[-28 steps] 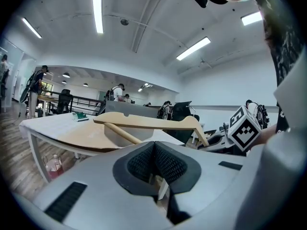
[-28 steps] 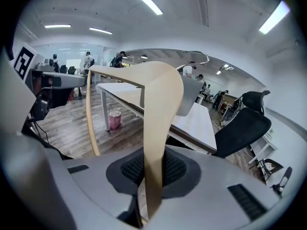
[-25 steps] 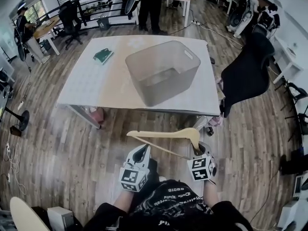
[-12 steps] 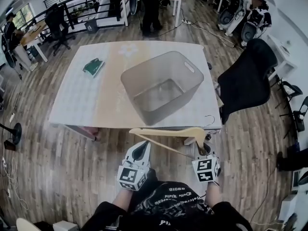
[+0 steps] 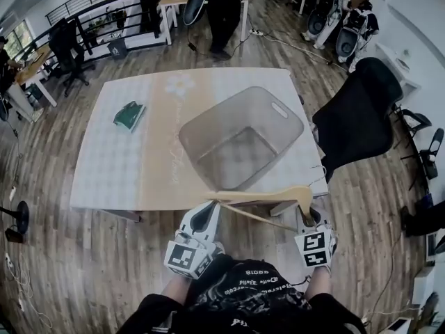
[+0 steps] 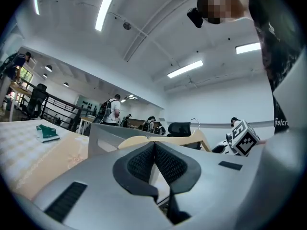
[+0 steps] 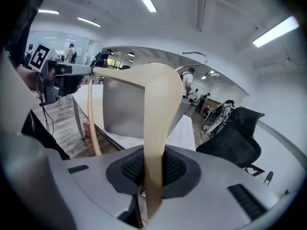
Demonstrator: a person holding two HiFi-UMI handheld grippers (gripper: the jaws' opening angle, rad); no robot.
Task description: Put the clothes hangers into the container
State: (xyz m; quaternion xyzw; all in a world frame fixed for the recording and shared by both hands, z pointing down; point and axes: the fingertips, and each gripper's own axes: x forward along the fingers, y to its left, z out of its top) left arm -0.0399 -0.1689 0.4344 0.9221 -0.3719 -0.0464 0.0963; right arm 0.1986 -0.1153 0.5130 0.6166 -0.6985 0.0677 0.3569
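A pale wooden clothes hanger with a thin wire hook hangs level over the table's near edge, just short of the container's near rim. My right gripper is shut on the hanger's right end; in the right gripper view the wood runs up from between the pads. The grey translucent container stands open on the table, tilted diagonally, with nothing visible inside. My left gripper is beside the hanger's left end, shut with nothing between its pads. In the left gripper view the hanger and container wall lie ahead.
A green flat object lies on the table at its left. A black office chair stands against the table's right side. A person stands beyond the far edge, with desks and more chairs behind.
Both grippers and the hanger have moved forward and up, from over the floor to the table's near edge. The container now lies directly ahead of the hanger.
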